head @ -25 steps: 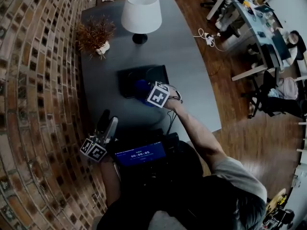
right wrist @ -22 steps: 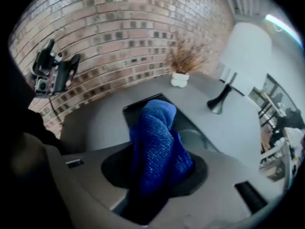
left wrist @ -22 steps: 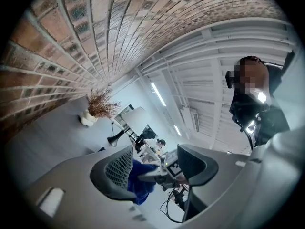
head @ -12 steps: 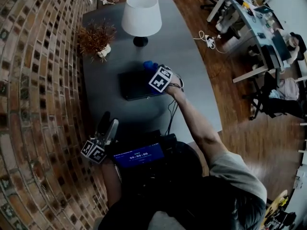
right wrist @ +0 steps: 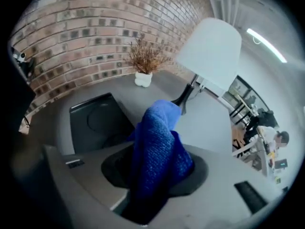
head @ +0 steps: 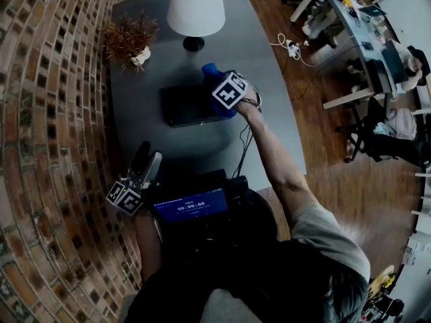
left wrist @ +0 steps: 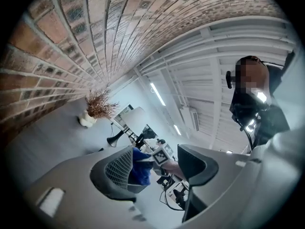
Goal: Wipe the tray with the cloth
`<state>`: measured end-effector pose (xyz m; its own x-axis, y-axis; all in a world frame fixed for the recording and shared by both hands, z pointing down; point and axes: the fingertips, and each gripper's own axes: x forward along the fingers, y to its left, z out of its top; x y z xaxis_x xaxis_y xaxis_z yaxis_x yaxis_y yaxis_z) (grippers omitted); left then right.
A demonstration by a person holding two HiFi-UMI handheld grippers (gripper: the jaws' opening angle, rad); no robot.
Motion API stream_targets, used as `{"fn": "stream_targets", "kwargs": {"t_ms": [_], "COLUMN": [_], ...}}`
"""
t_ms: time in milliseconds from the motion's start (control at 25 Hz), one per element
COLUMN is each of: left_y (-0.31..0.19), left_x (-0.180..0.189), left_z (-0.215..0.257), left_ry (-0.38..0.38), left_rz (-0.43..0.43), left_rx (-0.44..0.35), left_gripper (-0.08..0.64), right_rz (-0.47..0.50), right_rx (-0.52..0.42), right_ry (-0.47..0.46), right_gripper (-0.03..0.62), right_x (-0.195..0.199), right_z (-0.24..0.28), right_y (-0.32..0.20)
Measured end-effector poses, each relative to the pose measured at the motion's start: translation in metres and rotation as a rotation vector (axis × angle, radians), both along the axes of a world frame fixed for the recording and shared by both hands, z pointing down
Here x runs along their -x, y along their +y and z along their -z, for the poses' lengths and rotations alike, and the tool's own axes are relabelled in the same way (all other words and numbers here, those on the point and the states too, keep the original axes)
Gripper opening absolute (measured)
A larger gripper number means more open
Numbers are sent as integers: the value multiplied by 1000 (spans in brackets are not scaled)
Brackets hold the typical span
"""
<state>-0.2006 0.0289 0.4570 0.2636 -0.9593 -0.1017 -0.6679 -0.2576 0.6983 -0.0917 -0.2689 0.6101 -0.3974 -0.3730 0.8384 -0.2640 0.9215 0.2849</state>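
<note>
A dark rectangular tray point(head: 183, 105) point(right wrist: 93, 120) lies in the middle of the grey table. My right gripper point(head: 217, 86) point(right wrist: 153, 168) is shut on a bunched blue cloth point(head: 214, 79) point(right wrist: 157, 154), held at the tray's right end; the cloth sticks up between the jaws and hides the pads. My left gripper point(head: 145, 163) point(left wrist: 156, 168) is near the table's front left corner, away from the tray, its jaws open with nothing between them. Through that gap the blue cloth point(left wrist: 141, 166) shows far off.
A white-shaded lamp point(head: 195, 9) and a dried plant in a white pot point(head: 131, 42) stand at the back of the table. A brick wall point(head: 47, 113) runs along the left. A cable point(head: 246, 147) hangs at the table's right edge. Desks and chairs stand far right.
My right gripper has carried the blue cloth from the tray's middle to its far right end. The left gripper has stayed where it was.
</note>
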Motion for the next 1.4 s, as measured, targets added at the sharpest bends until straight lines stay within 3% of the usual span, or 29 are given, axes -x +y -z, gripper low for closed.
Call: {"fn": "stream_targets", "kwargs": {"t_ms": [120,320,640,760,880,960,1040,1120,1240,1400], "left_y": [-6,-3,-10,-12,-14,-15,-18,-24,-44,-73], "left_x": [-4,1,-5,-9,-9,-10,-13,-16,-20,-12], "left_z": [6,8,4,-3,-12,-26,-42,-57,-76,-106], "left_ry": [-5,-6,0,7,17,35,59,85,104,78], "left_rz": [-8,8,-32,-51,-66,-75,-79,-69,-43,-34], "left_rx": [-12,-12,-16,-2,18,43,72,109,176,255], "left_gripper": [281,281,281,281,281,281,281,281,281,281], "right_rz": [35,142,190,223,174,48,-109,-254,-486,-615], "right_rx": [18,-5,68,174,376,471,501,493,545,572], "right_ry": [79,193,198,245,234,128,-27,-221,-534,-788], "right_gripper": [149,149,149,149,150,149,149,150,149,149], "right_x": [-8,-21,-53,-82,-125,-149,-161,-164,-173,-133], "right_z": [-24,-31,-36,-54,-75,-81,-58,-23,-33,-35], "right_y": [-2,39,108,144,177,175,158,128,69,5]}}
